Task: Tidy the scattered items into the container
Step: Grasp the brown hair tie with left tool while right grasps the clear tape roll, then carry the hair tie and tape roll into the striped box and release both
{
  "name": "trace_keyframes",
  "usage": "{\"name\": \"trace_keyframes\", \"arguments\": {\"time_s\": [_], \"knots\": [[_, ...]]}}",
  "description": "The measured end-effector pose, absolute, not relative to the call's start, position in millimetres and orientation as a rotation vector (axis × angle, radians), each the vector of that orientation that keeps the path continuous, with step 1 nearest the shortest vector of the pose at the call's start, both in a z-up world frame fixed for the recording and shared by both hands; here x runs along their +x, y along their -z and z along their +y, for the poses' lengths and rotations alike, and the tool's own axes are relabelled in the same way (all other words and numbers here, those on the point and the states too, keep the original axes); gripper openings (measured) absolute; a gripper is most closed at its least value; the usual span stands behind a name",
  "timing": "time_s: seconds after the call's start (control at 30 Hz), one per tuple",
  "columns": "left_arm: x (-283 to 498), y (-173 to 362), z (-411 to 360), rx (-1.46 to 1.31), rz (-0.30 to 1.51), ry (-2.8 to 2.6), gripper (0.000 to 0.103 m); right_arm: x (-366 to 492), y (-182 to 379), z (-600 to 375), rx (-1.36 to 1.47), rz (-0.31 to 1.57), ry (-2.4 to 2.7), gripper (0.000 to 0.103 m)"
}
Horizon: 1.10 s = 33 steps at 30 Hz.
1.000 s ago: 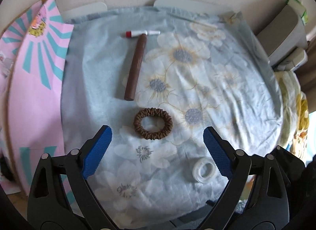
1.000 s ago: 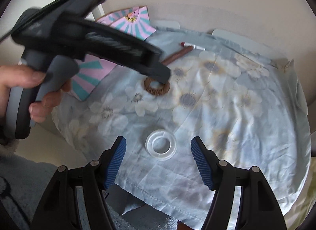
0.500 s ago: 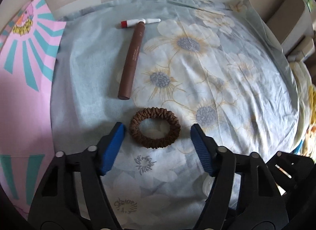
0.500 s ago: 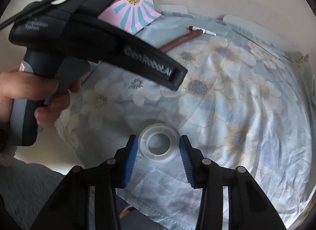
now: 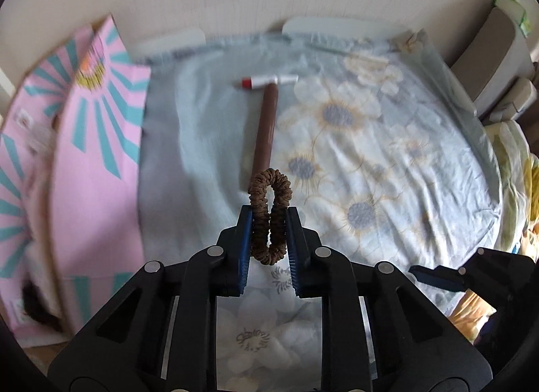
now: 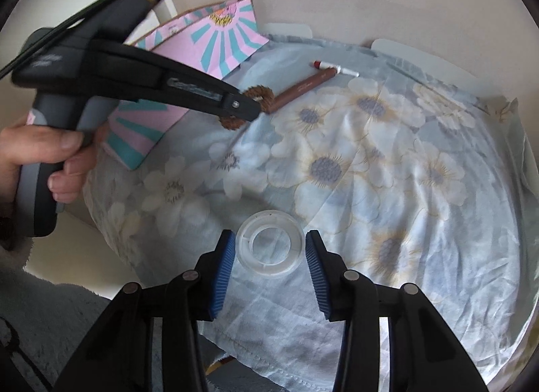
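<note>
Pink box (image 5: pixel 97 169) walls the cloth's (image 5: pixel 387 142) left edge

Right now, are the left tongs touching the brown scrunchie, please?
Touching. The left wrist view shows the left tongs, which have just been closing, with both blue pads pressed against the brown scrunchie, squeezing it narrow.

Floral sheet (image 6: pixel 421 223): tape ring (image 6: pixel 270 243), pencil (image 6: pixel 303 87).

Black tongs (image 5: pixel 268 223) with ribbed blue pads (image 6: pixel 223 267), silver rivets, grey handle, fluffy grey sleeve (image 6: pixel 50 318).
</note>
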State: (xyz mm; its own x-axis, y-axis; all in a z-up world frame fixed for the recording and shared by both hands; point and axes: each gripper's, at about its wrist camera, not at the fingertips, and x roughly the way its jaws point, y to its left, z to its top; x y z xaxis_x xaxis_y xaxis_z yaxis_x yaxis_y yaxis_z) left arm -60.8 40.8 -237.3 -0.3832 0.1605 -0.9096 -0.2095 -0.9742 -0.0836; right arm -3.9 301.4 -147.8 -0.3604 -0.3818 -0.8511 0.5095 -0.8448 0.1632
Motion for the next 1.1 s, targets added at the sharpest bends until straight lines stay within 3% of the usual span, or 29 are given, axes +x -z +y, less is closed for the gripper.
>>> {"name": "trace_keyframes", "arguments": {"time_s": [0.2, 0.5, 0.7, 0.97, 1.03, 1.07, 1.1], "knots": [[-59, 179, 13, -1.438, -0.024, -2.541, 0.015, -16, 121, 300, 1.283, 0.143, 2.266, 0.039], [-34, 114, -81, -1.328, -0.135, -2.810, 0.014, -56, 33, 238, 0.966, 0.151, 2.236, 0.039], [-12, 130, -132, -1.407, -0.229, -2.918, 0.014, -84, 8, 163, 0.857, 0.173, 2.131, 0.039], [2, 163, -155, -1.507, -0.337, -2.907, 0.014, -115, 20, 85, 0.940, 0.190, 2.021, 0.039], [1, 169, -155, -1.548, -0.353, -2.876, 0.022, -117, 28, 70, 0.970, 0.231, 2.006, 0.040], [0, 171, -156, -1.565, -0.367, -2.865, 0.046, -118, 32, 64, 0.988, 0.252, 1.994, 0.040], [2, 172, -156, -1.574, -0.380, -2.866, 0.077, -118, 35, 60, 1.004, 0.270, 1.982, 0.040]]}}
